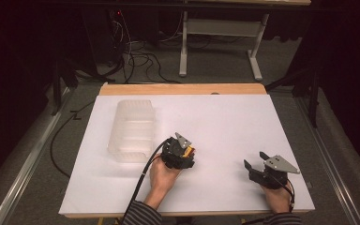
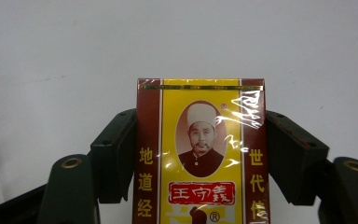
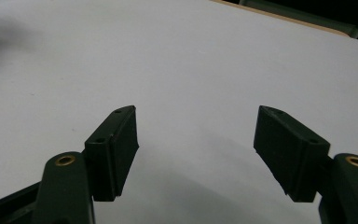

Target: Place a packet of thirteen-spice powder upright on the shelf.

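Observation:
A yellow and dark-red box (image 2: 200, 154) with a portrait and Chinese lettering, wrapped in shiny film, sits between the jaws of my left gripper (image 2: 200, 156), which is shut on it. From above, the left gripper (image 1: 183, 151) is near the middle of the white table sheet with a bit of the box (image 1: 191, 151) showing at its tip. My right gripper (image 1: 255, 167) is at the front right of the sheet. Its jaws (image 3: 196, 154) stand wide open with nothing between them, above bare white surface.
A translucent plastic bin (image 1: 132, 130) lies on the white sheet (image 1: 225, 117) left of the left gripper. The wooden table edge (image 1: 183, 89) runs along the back. Cables and a desk frame (image 1: 220, 42) are on the floor beyond.

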